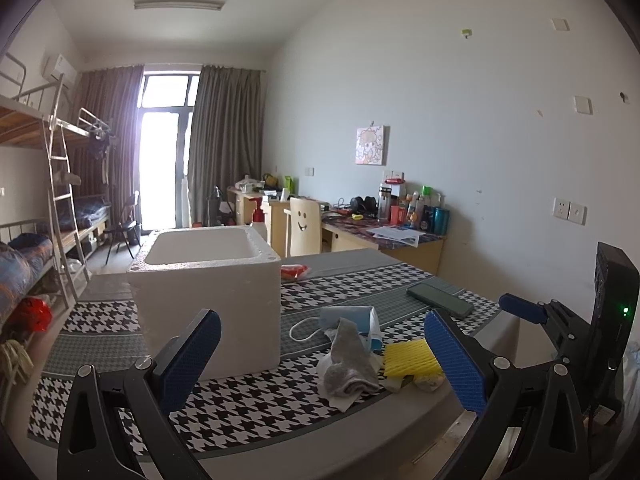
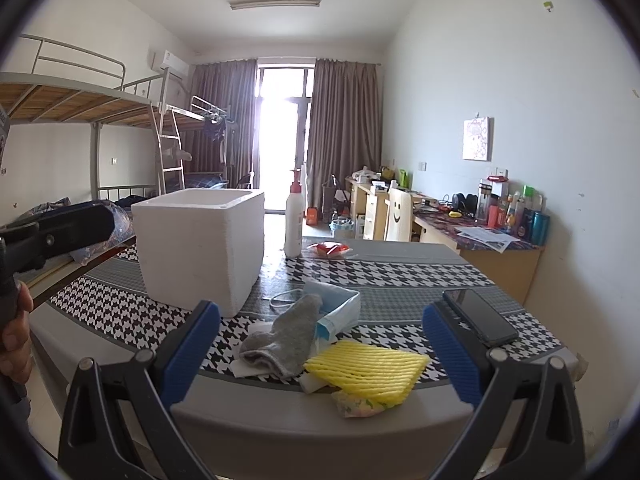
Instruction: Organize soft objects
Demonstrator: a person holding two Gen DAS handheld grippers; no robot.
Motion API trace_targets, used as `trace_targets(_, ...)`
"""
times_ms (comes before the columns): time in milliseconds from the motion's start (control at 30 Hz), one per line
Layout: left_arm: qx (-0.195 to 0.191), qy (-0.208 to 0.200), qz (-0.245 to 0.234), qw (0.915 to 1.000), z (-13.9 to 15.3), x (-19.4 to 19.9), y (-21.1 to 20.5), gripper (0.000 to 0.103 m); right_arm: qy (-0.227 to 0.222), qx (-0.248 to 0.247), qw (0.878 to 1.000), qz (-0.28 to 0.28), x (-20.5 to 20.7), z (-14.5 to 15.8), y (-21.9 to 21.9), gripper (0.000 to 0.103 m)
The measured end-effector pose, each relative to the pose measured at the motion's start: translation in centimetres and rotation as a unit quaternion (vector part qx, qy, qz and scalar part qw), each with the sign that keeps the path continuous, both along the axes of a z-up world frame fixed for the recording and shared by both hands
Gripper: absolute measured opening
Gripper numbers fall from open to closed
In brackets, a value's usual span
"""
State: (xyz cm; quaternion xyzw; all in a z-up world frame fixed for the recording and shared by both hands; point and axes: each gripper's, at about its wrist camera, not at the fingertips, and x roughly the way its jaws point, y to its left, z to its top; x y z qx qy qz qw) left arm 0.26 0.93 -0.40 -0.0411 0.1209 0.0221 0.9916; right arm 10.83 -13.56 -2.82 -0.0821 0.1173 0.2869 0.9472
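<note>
I see my left gripper (image 1: 322, 354) with its blue pads spread wide and nothing between them, held above the near edge of the table (image 1: 224, 412). At the left edge of the right wrist view a hand (image 2: 16, 336) grips that tool's handle.

Leftmost on the houndstooth cloth stands the white foam box (image 1: 208, 300), open at the top. From the left wrist I look down onto its pale inner walls and see nothing in it, though the bottom is hidden from me. Behind it, seen from the right wrist, a white pump bottle (image 2: 294, 216) stands upright, with a red packet (image 2: 330, 249) just beside it on the grey strip.

Right of the box lies the pile of soft things near the table's front edge. A grey sock (image 2: 284, 340) is draped over a white tissue (image 2: 250, 368) and leans on a pale blue mask pack (image 2: 340, 306); a white loop of cord (image 1: 306, 330) lies next to the pack on the box side. The yellow foam net (image 2: 370, 368) touches the sock's right side and rests on a small floral cloth (image 2: 354, 406). None of these is in the box.

Farther right a dark phone (image 2: 480, 316) lies flat on the cloth, apart from the pile.

My right gripper (image 2: 322, 354) is also spread wide and empty, hovering just before the net.
</note>
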Motion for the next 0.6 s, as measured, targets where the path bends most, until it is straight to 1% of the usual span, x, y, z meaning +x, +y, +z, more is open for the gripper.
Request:
trace_targets(233, 0.005, 0.0, 0.0, 1.0, -0.06, -0.08, 0.0, 0.102, 0.0, 0.0, 1.0, 0.001, 0.03, -0.01, 0.03, 0.102)
trace_targets(467, -0.001, 0.014, -0.003, 0.9999, -0.45, 0.39, 0.23, 0.102, 0.0, -0.001, 1.0, 0.002, -0.03, -0.01, 0.14, 0.102)
trace_targets(600, 0.002, 0.012, -0.001, 0.9999, -0.48, 0.34, 0.12, 0.102, -0.001, 0.0, 1.0, 0.002, -0.11, 0.01, 0.15, 0.102)
